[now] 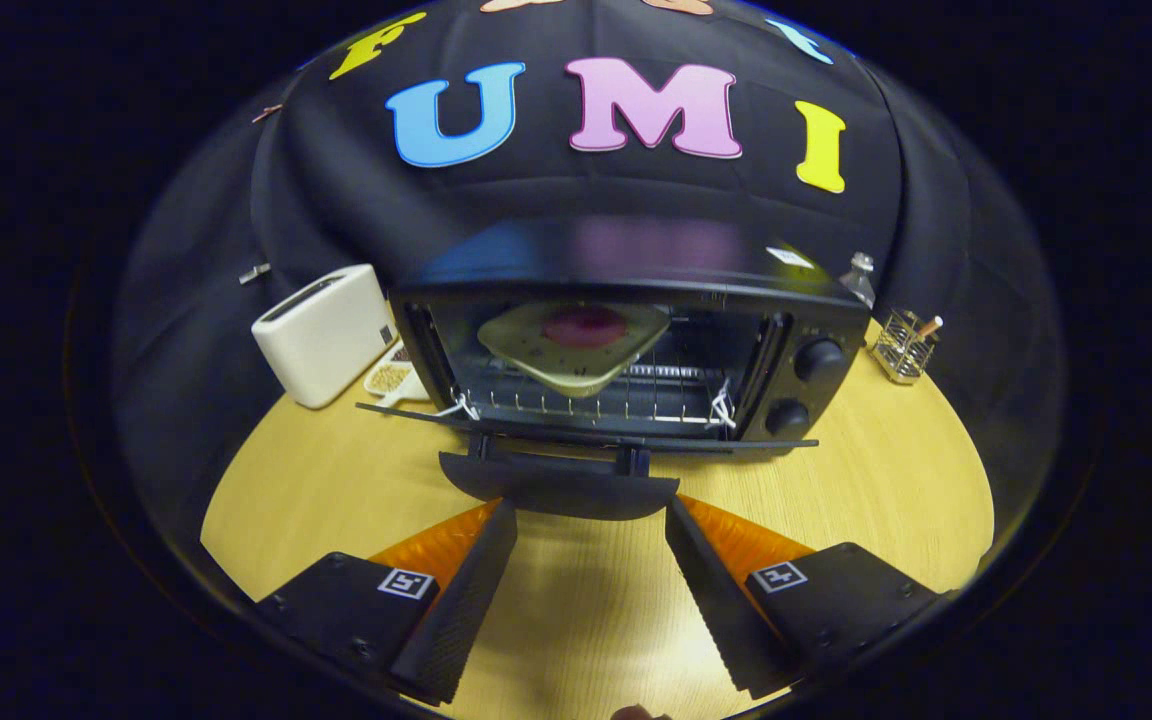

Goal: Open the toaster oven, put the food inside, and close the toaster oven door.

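A black toaster oven stands on the wooden table with its door folded down flat toward me. Inside, on the wire rack, sits a pale square plate carrying a round pinkish-red piece of food. The door's handle juts out just ahead of my fingertips. My gripper is open, its two fingers spread either side of the handle's ends, with nothing between them.
A white toaster stands left of the oven, with a small dish of grains behind it. Right of the oven are a wire holder and a small glass bottle. Two knobs sit on the oven's right panel.
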{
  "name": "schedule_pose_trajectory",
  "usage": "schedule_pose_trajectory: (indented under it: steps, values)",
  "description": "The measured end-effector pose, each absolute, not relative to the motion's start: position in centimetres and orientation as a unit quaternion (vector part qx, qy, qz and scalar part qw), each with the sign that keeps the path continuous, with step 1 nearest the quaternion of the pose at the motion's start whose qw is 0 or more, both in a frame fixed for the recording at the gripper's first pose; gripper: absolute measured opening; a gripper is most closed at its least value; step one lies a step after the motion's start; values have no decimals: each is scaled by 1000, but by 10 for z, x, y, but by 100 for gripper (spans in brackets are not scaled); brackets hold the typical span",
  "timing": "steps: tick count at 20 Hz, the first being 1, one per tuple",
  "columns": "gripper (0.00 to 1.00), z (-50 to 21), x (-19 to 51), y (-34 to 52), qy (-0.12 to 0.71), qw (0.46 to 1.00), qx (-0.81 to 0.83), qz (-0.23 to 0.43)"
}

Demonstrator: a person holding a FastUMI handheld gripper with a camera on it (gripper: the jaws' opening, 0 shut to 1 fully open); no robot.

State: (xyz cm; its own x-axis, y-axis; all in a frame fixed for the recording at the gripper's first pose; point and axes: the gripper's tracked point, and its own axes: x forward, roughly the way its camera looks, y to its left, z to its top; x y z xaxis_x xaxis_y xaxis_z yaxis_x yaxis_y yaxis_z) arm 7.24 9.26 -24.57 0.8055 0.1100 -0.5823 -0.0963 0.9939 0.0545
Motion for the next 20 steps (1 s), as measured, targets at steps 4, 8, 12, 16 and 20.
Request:
schedule_pose_trajectory:
  steps: [4, 8, 12, 16, 20]
  values:
    - [99, -205, 127, 95, 268, 962, 29, 46]
    - [99, -148, 114, 96, 209, 976, 23, 54]
    - [99, -101, 93, 72, 156, 986, 18, 50]
    - [99, -47, 54, 40, 103, 994, 1, 35]
    - [99, -31, 11, 27, 89, 996, 21, 16]
